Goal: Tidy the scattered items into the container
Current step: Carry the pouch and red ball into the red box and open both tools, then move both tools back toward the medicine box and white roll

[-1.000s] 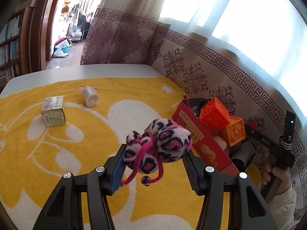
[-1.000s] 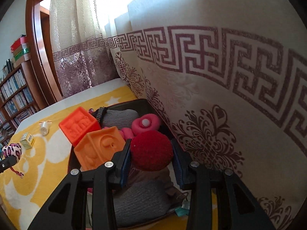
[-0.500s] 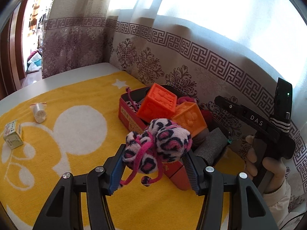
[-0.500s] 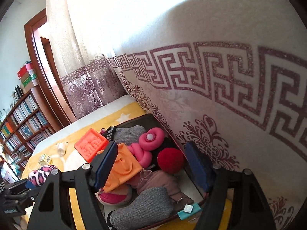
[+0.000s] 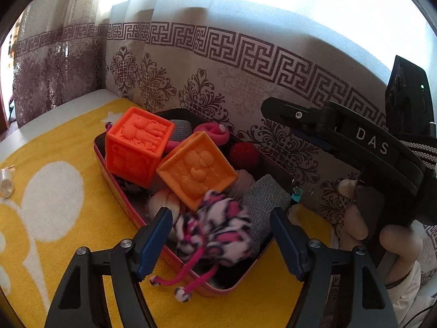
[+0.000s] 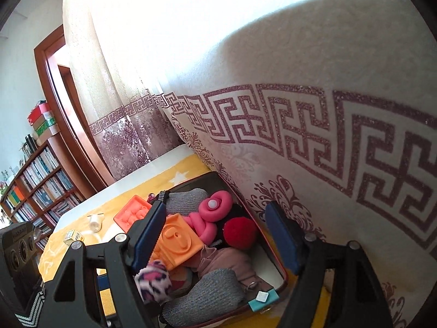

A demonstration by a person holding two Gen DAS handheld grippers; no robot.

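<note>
You have one red container (image 5: 120, 199) in front of you, and inside it you can count two embossed cubes, one red-orange (image 5: 136, 145) and one lighter orange (image 5: 196, 172), one red pompom ball (image 5: 244, 155), one pink ring-shaped toy (image 6: 215, 210), and one pink-and-black leopard plush pouch (image 5: 215, 232). You can also make out at least two grey knitted pieces (image 6: 210, 289) (image 6: 185, 198) among the soft things there. Out on the yellow cloth (image 5: 54, 235) you have two loose items: one small white spool (image 6: 95, 222) and one small printed box (image 6: 73, 235).
</note>
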